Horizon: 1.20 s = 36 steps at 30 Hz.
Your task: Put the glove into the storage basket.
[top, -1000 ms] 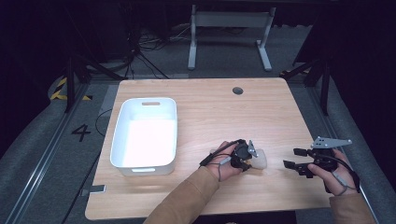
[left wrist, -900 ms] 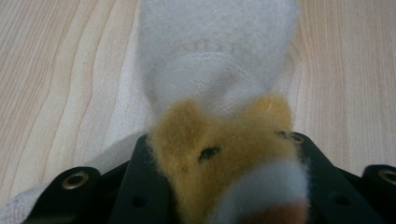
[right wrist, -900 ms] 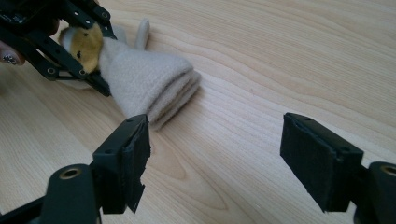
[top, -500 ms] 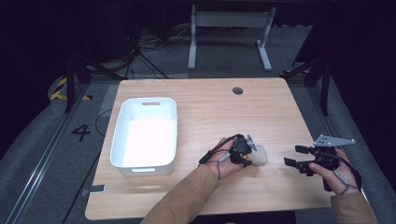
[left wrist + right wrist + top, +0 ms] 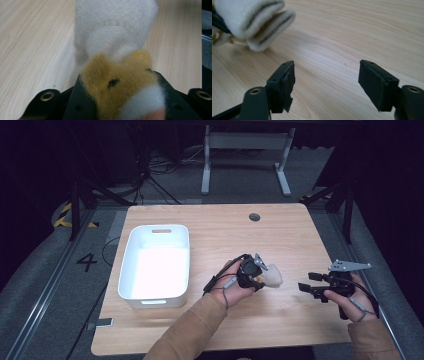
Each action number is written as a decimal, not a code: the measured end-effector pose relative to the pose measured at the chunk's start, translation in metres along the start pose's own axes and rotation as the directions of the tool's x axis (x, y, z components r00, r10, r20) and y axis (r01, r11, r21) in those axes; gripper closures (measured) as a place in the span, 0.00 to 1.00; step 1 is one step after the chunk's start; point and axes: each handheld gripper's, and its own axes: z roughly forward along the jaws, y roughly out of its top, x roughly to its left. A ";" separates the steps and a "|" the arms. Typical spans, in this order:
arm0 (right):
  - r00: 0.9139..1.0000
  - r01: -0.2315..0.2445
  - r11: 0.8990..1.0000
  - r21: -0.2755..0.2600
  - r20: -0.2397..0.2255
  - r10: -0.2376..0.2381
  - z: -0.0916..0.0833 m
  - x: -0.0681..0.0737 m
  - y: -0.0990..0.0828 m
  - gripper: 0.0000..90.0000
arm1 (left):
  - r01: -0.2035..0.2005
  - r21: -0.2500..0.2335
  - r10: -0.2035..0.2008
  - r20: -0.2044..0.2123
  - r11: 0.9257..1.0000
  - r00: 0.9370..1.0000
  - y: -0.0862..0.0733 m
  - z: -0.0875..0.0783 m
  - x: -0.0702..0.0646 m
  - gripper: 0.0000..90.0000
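A soft toy of white and tan plush hangs just above the wooden table, right of centre. My left gripper is shut on it, and its jaws have just been closing further on the plush. In the left gripper view the toy covers the jaws, tan fur near the camera and white fabric beyond. My right gripper is to the right of the toy, pointing left at it, a short gap away. Its jaws are open with nothing between them, though they have just been closing a little. The toy shows at that view's upper left.
A white rectangular bin stands on the left half of the table. A round cable hole sits near the far edge. Metal desk legs and cables lie on the dark floor beyond.
My left hand has lifted the toy a little off the table and drawn it slightly away from me. The right hand has stayed put.
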 end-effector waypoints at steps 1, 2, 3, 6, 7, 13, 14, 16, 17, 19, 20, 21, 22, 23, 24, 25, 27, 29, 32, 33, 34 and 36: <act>1.000 0.004 1.000 0.000 0.004 -0.004 0.002 0.000 0.001 0.40 | 0.007 -0.002 -0.007 -0.006 1.000 1.000 0.000 -0.004 0.000 0.83; 1.000 0.018 1.000 -0.001 0.010 -0.018 0.003 0.000 0.002 0.41 | 0.016 -0.002 -0.016 -0.011 1.000 1.000 -0.001 -0.008 0.000 0.83; 1.000 0.026 1.000 -0.004 0.016 -0.026 0.005 0.000 0.003 0.40 | 0.025 0.001 -0.025 -0.017 1.000 1.000 -0.001 -0.012 0.001 0.83; 0.999 0.051 0.999 -0.019 0.004 -0.051 0.013 0.000 0.006 0.40 | 0.066 0.005 -0.066 -0.046 0.998 0.997 -0.003 -0.025 0.005 0.83; 0.998 0.056 0.998 -0.030 0.005 -0.056 0.018 -0.001 0.008 0.40 | 0.080 0.005 -0.080 -0.056 0.997 0.995 -0.004 -0.027 0.006 0.83; 0.999 0.052 0.999 -0.007 0.013 -0.052 0.032 -0.006 0.012 0.47 | 0.145 -0.002 -0.145 -0.108 0.989 0.984 -0.008 -0.050 0.013 0.83; 0.998 0.059 0.998 -0.002 0.012 -0.059 0.035 -0.007 0.012 0.48 | 0.159 0.000 -0.158 -0.118 0.987 0.980 -0.008 -0.053 0.014 0.83; 0.998 0.055 0.998 0.012 -0.014 -0.055 0.040 -0.007 0.011 0.50 | 0.185 0.007 -0.183 -0.135 0.983 0.974 -0.008 -0.057 0.017 0.83; 0.998 0.053 0.999 0.009 -0.023 -0.053 0.042 -0.008 0.010 0.51 | 0.189 0.006 -0.186 -0.146 0.982 0.972 -0.007 -0.060 0.018 0.83; 0.999 0.038 0.999 0.006 -0.035 -0.038 0.046 -0.009 0.008 0.54 | 0.210 -0.009 -0.209 -0.163 0.978 0.964 -0.006 -0.067 0.020 0.83; 0.999 0.031 1.000 0.006 -0.039 -0.031 0.049 -0.008 0.006 0.56 | 0.222 -0.017 -0.222 -0.167 0.975 0.961 -0.005 -0.071 0.021 0.83; 0.999 0.025 1.000 0.006 -0.043 -0.025 0.051 -0.007 0.004 0.57 | 0.236 -0.021 -0.236 -0.174 0.972 0.956 -0.005 -0.074 0.021 0.83; 0.999 0.024 1.000 0.010 -0.046 -0.023 0.054 -0.005 0.002 0.58 | 0.247 -0.021 -0.247 -0.184 0.969 0.951 -0.004 -0.076 0.021 0.83; 0.999 0.025 1.000 0.019 -0.043 -0.024 0.056 -0.002 0.000 0.59 | 0.253 -0.017 -0.251 -0.196 0.967 0.948 -0.004 -0.079 0.021 0.83; 0.998 0.035 0.999 0.031 -0.045 -0.034 0.059 0.000 -0.001 0.59 | 0.263 -0.014 -0.260 -0.209 0.965 0.943 -0.002 -0.083 0.021 0.83; 0.998 0.048 0.998 0.040 -0.051 -0.046 0.061 0.001 -0.002 0.59 | 0.271 -0.020 -0.269 -0.216 0.962 0.939 -0.002 -0.085 0.021 0.83; 0.998 0.044 0.998 0.047 -0.055 -0.041 0.062 0.002 -0.002 0.59 | 0.286 -0.036 -0.287 -0.222 0.957 0.932 -0.001 -0.090 0.022 0.83; 0.997 0.065 0.996 0.062 -0.046 -0.062 0.065 0.001 -0.001 0.60 | 0.298 -0.044 -0.300 -0.225 0.953 0.927 -0.002 -0.093 0.022 0.83; 0.996 0.072 0.995 0.073 -0.054 -0.068 0.067 0.003 -0.003 0.60 | 0.300 -0.033 -0.299 -0.243 0.953 0.923 -0.002 -0.095 0.022 0.83; 0.996 0.071 0.994 0.082 -0.053 -0.066 0.067 0.004 -0.005 0.60 | 0.300 -0.036 -0.299 -0.246 0.953 0.922 -0.002 -0.096 0.021 0.83; 0.996 0.070 0.994 0.087 -0.052 -0.066 0.068 0.005 -0.006 0.60 | 0.303 -0.040 -0.303 -0.243 0.952 0.921 -0.002 -0.098 0.021 0.83; 0.997 0.066 0.993 0.100 -0.051 -0.062 0.069 0.005 -0.007 0.60 | 0.308 -0.049 -0.310 -0.237 0.950 0.921 0.000 -0.102 0.022 0.83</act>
